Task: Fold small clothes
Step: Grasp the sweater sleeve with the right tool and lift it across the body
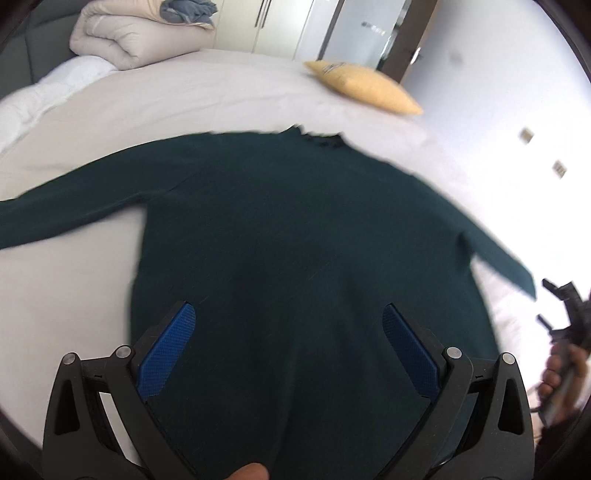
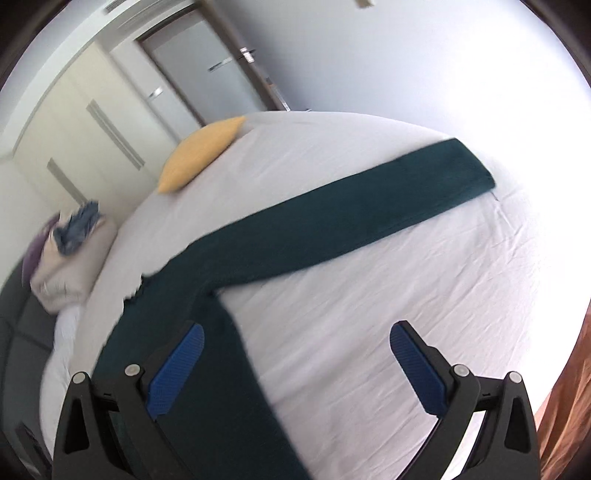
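Note:
A dark green long-sleeved sweater (image 1: pixel 295 236) lies flat on the white bed sheet (image 1: pixel 184 99), collar away from me, both sleeves spread out. My left gripper (image 1: pixel 290 314) hovers open above the sweater's lower body, its blue pads (image 1: pixel 166 354) wide apart with nothing between them. The right wrist view shows the sweater's right sleeve (image 2: pixel 351 210) stretching to the upper right across the sheet. My right gripper (image 2: pixel 297 336) is open above the sweater's right side edge, empty. At the left wrist view's right edge, a hand (image 1: pixel 561 376) holds the other gripper.
A yellow cushion (image 1: pixel 364 86) lies at the far side of the bed. A rolled beige duvet (image 1: pixel 129 37) with blue-grey clothes (image 1: pixel 188 11) on top sits at the bed's far left. Wardrobe doors (image 2: pixel 85 122) and a door stand beyond. Orange-brown fabric (image 2: pixel 569 406) shows at the right.

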Demonstrator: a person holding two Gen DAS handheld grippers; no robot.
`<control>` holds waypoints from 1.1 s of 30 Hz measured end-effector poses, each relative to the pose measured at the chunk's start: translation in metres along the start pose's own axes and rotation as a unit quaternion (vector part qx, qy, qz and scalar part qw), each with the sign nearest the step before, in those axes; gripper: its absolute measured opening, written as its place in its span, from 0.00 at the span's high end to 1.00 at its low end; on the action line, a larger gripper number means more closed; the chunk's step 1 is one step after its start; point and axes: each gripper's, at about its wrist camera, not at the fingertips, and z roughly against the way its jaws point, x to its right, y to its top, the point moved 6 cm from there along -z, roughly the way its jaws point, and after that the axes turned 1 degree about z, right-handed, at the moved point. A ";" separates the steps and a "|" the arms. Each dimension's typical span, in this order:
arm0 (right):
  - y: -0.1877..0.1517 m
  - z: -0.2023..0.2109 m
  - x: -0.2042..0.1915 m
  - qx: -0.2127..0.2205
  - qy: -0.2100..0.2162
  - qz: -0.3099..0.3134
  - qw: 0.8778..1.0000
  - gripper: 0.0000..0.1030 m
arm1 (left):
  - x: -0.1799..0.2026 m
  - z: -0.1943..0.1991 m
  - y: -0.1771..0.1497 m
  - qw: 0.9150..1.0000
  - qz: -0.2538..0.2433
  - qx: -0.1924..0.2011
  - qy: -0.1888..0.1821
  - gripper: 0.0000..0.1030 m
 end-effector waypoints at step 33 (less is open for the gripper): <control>0.090 -0.046 -0.006 0.054 0.042 -0.045 0.997 0.88 | 0.027 -0.092 0.091 0.993 0.033 -0.025 -0.112 0.00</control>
